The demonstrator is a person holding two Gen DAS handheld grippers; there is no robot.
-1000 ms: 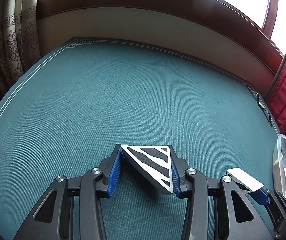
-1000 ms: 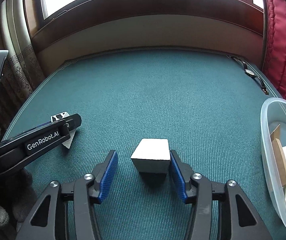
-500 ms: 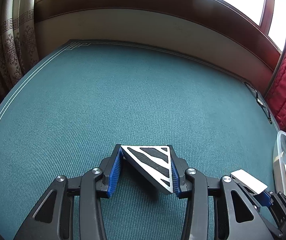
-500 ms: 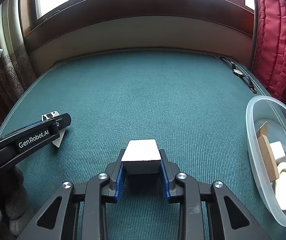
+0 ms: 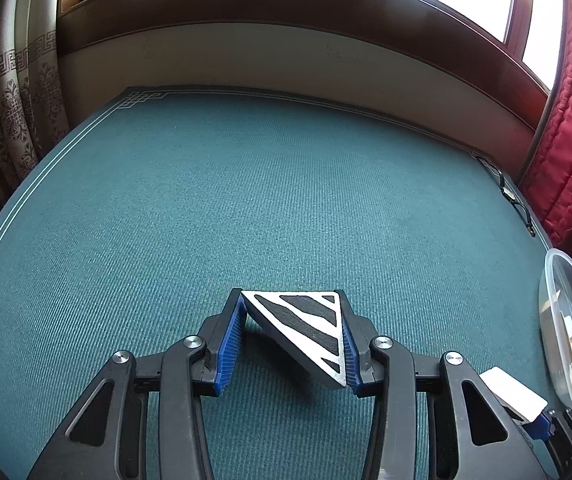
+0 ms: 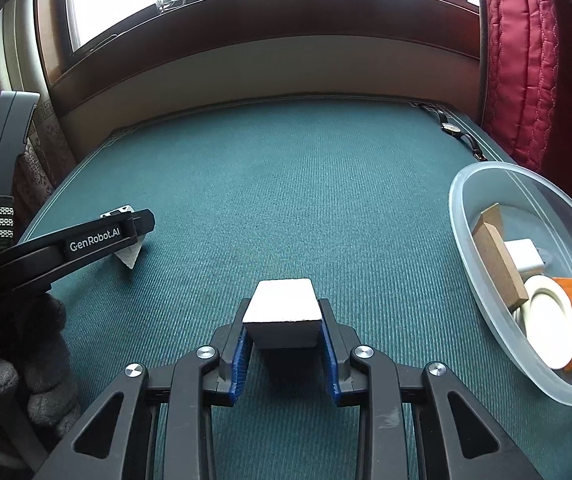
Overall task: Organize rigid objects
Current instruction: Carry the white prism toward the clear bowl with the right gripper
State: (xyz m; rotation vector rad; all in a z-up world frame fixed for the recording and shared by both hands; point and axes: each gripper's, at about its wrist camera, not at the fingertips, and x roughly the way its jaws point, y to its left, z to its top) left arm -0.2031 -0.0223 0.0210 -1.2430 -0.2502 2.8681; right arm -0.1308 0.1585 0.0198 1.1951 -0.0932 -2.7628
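A white triangular block with black stripes (image 5: 306, 328) sits between the blue pads of my left gripper (image 5: 292, 322), which is shut on it just above the green carpet. My right gripper (image 6: 283, 318) is shut on a white rectangular block (image 6: 283, 312), held a little off the carpet. In the left wrist view that white block (image 5: 512, 392) shows at the lower right with the right gripper behind it. In the right wrist view the left gripper (image 6: 125, 240) reaches in from the left, with the triangular block's tip (image 6: 127, 256) under its finger.
A clear plastic bowl (image 6: 470, 216) stands at the right and holds wooden, white and orange pieces; its rim (image 5: 546, 280) shows in the left wrist view. A wristwatch (image 6: 452, 130) lies at the far right corner. A gloved hand (image 6: 25, 344) holds the left gripper. Red curtain hangs right.
My right gripper's jaws went from standing wide beside the white block to shut on it, then lifted it slightly and moved nearer the bowl. The left gripper has kept still with the triangular block.
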